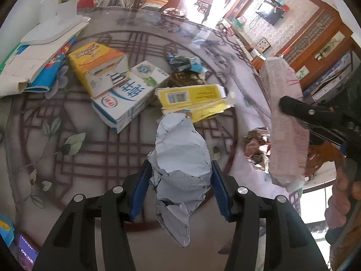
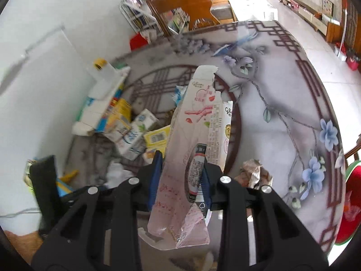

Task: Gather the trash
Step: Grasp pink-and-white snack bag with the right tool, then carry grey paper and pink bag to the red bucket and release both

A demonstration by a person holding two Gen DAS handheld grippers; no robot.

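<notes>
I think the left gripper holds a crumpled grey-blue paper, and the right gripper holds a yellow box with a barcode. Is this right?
Not quite. The left gripper does hold the crumpled grey-blue paper, but the right gripper is shut on a flattened pink carton, as the right wrist view shows. The yellow box with a barcode lies on the table.

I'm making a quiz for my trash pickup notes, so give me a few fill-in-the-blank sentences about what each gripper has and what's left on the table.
1. The left gripper holds a crumpled piece of pale ____ paper.
2. The right gripper is shut on a torn, flattened ____ carton.
3. The yellow box on the table shows a ____ on its upper face.
4. The yellow box lies to the ____ of the milk carton in the left wrist view.

Missing words: blue; pink; barcode; right
</notes>
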